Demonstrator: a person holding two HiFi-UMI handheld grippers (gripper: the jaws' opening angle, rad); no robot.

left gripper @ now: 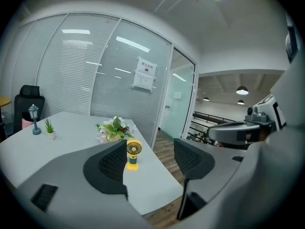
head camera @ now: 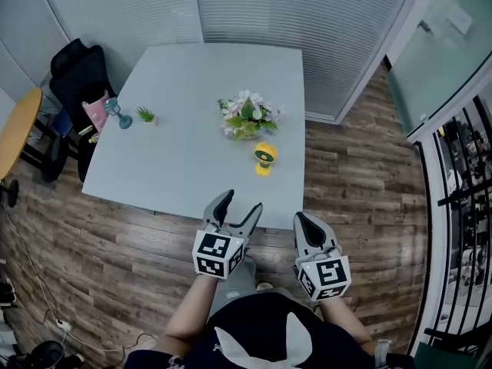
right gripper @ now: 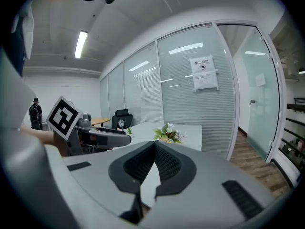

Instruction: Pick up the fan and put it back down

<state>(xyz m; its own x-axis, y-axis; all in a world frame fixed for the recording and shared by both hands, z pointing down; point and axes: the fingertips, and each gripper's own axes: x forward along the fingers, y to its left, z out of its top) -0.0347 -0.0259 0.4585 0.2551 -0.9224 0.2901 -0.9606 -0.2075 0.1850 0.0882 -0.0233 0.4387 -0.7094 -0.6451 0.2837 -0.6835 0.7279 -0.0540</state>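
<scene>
Yellow is the colour to aim for. The fan (head camera: 264,158) stands upright on the pale table (head camera: 177,167), near the table's 5 o'clock corner and close to the edge nearest you. From your left gripper (head camera: 241,203) it lies at about 1 o'clock, well apart from it. From the right gripper (head camera: 306,221) it lies at about 11 o'clock.

The left gripper has its jaws spread wide with nothing touching them. Its own view shows the fan far off through the gap, so this is the hand for the pick. The right gripper has its jaws pressed together and empty, so keep it aside.

Bring the left gripper forward, keeping the fan in the middle of the gap. Close on the stem under the round head, not on the grille. Come in from the fan's 6 o'clock side, because the bunch of flowers (head camera: 247,118) sits near it at its 11 o'clock. Lift straight up, then set it down flat on its foot.

The fan is small, with a round yellow grille and a pale centre. Below the grille is a green part that seems to be the neck, though it is too small to be sure, and then a yellow foot. It is probably light and top-heavy, so squeeze gently.
</scene>
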